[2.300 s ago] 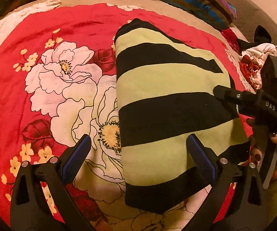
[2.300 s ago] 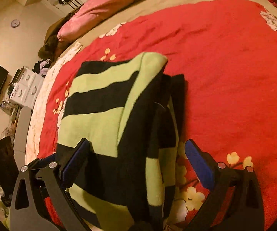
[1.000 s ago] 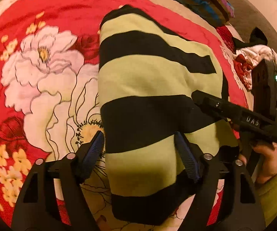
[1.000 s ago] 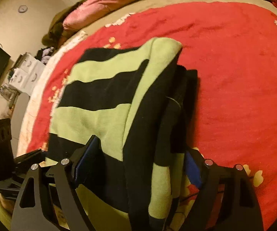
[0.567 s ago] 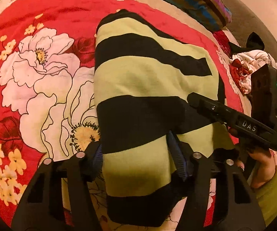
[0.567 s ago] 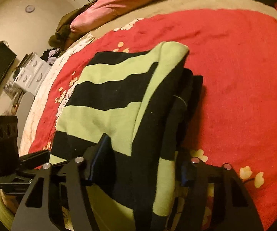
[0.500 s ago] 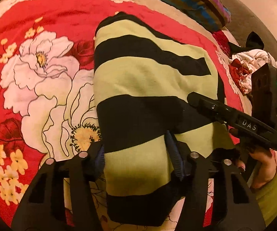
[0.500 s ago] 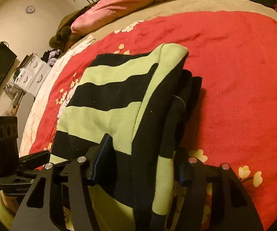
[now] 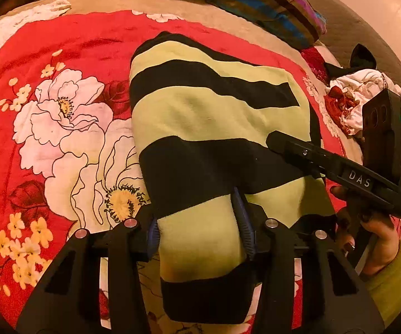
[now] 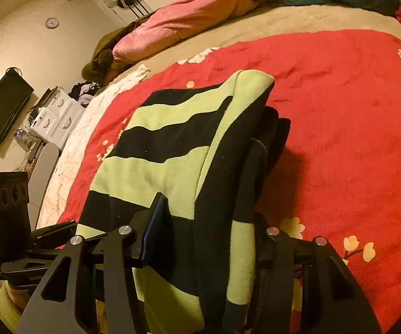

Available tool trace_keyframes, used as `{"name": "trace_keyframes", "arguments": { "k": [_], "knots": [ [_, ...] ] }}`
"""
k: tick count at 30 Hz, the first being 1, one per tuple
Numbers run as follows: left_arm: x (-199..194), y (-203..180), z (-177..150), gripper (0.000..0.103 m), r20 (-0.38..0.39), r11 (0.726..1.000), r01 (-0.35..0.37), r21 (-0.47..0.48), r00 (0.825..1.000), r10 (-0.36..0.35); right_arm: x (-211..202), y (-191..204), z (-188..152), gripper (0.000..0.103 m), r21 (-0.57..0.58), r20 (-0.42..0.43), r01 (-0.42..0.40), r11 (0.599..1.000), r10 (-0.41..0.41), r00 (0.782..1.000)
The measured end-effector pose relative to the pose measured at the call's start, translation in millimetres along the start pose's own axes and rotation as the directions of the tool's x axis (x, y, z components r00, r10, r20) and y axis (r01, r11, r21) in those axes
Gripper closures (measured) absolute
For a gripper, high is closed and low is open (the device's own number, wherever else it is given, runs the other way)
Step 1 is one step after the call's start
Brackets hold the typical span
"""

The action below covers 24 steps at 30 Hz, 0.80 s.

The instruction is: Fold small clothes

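A folded garment with lime-green and black stripes [image 9: 214,117] lies on the red floral bedspread [image 9: 61,55]. My left gripper [image 9: 197,222] has the garment's near end between its blue pads; the jaws are closing and pinch the bunched cloth. My right gripper [image 10: 206,228] grips the same near end from the other side, its jaws closing on several thick layers of the garment [image 10: 172,144]. In the left wrist view the right gripper's finger [image 9: 297,150] lies over the cloth, held by a hand [image 9: 373,236] in a green sleeve.
A pink pillow [image 10: 194,14] and a striped pillow [image 9: 267,8] lie at the bed's far end. A pile of clothes [image 9: 361,100] sits at the right edge. White drawers [image 10: 58,114] and a dark screen [image 10: 2,105] stand beyond the bed's left side.
Both grippers came down over the garment's near end and closed from wide open onto it. The near end has since risen a little off the bedspread.
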<state>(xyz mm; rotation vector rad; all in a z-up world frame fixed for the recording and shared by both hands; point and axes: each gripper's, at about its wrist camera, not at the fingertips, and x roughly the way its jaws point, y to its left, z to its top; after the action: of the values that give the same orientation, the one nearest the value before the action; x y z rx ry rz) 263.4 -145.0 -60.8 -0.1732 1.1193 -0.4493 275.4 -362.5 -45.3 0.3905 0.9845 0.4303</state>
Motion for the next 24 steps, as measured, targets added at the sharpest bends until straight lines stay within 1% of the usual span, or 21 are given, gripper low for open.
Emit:
{"name": "trace_keyframes", "arguments": {
  "k": [6,18,24],
  "knots": [
    [-16.9,3.4,-6.1,0.067,0.026,1.000,-0.006,-0.006,1.000,0.007,-1.6,21.5,3.6,0.055,-0.043,0.000,-0.006,0.999,0.006,1.000],
    [-58.5,30.5,-18.4,0.067,0.084,0.998,-0.046,-0.031,0.995,0.049,6.1,68.8,2.8,0.055,-0.106,0.010,-0.030,0.994,0.031,0.999],
    [-70.0,42.9,-23.7,0.067,0.104,0.997,-0.071,-0.037,0.992,0.074,15.2,81.7,-1.2,0.055,-0.107,-0.003,-0.039,0.993,0.039,0.999]
  ]
}}
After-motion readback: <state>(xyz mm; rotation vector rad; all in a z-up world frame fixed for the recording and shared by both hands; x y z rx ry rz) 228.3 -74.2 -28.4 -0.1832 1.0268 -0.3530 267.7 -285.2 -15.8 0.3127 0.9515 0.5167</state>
